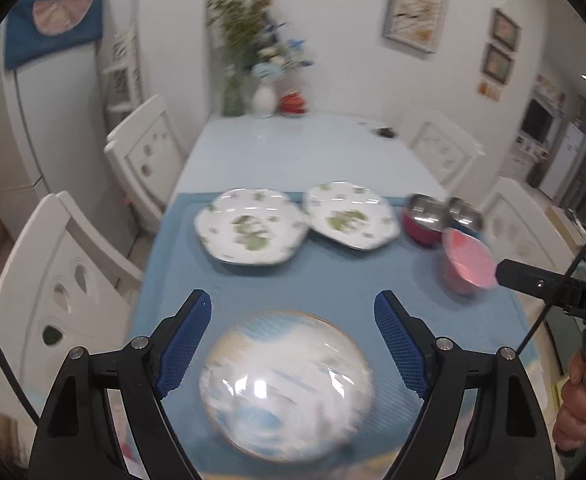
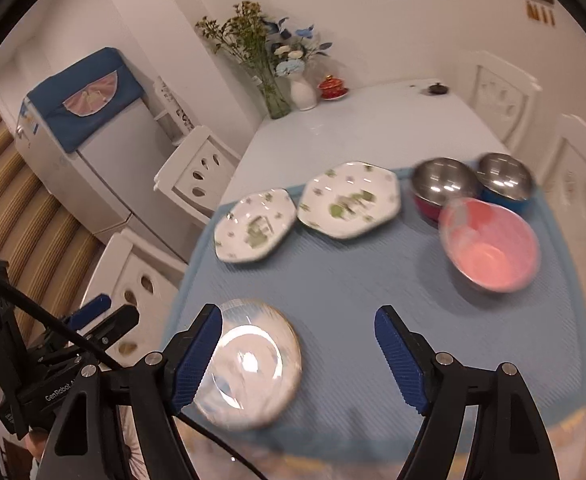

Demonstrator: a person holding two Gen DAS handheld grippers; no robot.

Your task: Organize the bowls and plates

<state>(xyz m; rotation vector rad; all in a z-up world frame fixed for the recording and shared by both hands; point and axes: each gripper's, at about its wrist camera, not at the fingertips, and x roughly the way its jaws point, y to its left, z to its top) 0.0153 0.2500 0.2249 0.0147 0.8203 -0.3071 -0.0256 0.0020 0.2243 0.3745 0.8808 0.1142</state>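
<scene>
plates and bowls, sorting not yet begun

step: judged an early approach; nothing stacked. round plate (image 1: 287, 386) lies at the near edge of the blue mat (image 1: 333, 280); two floral plates (image 1: 253, 226) and steel bowls (image 2: 445, 184) along its far edge, pink bowl (image 2: 491, 244) toward the right edge.
next: likely lower onto one rim, square.
left gripper (image 1: 293, 340): wide open, empty, above the round plate.
right gripper (image 2: 299, 356): wide open, empty.

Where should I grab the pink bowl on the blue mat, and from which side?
Grip the pink bowl by its near rim, one pad inside and one outside, coming down from above with the right tool. It sits upright and open on the blue mat, and the steel bowls crowd its far side, so the near edge looks freest.
</scene>
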